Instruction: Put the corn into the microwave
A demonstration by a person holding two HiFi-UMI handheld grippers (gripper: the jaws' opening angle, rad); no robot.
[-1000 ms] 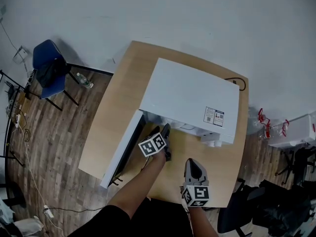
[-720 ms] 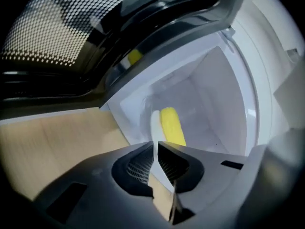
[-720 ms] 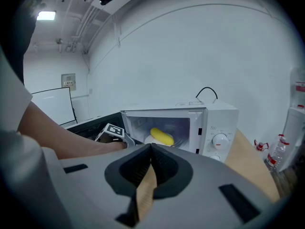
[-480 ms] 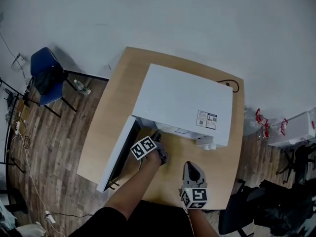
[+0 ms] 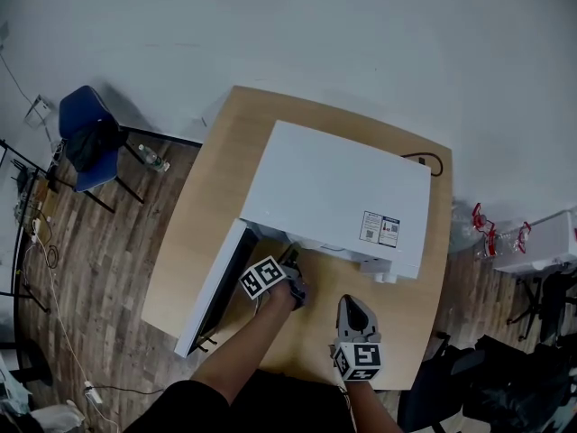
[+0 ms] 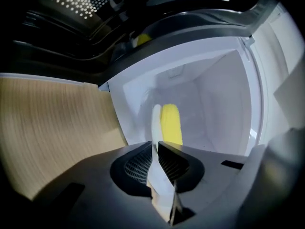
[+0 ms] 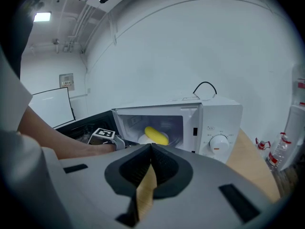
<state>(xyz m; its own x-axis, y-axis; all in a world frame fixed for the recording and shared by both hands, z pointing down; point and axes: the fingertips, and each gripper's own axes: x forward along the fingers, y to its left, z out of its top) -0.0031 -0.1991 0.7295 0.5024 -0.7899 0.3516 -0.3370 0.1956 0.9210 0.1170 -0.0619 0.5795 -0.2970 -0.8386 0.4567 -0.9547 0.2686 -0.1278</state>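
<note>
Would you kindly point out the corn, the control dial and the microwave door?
corn (image 7: 156, 135): right gripper view, middle of the cob.
control dial (image 7: 219, 143): right gripper view, centre of the knob.
microwave door (image 5: 214, 285): head view, middle of the open door.

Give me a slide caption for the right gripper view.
Corn lies in the open microwave, seen past the shut, empty right tongs.

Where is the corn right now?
The corn lies inside the open microwave, on a white plate mid-cavity in the right gripper view. The open door stands to its left.
</note>
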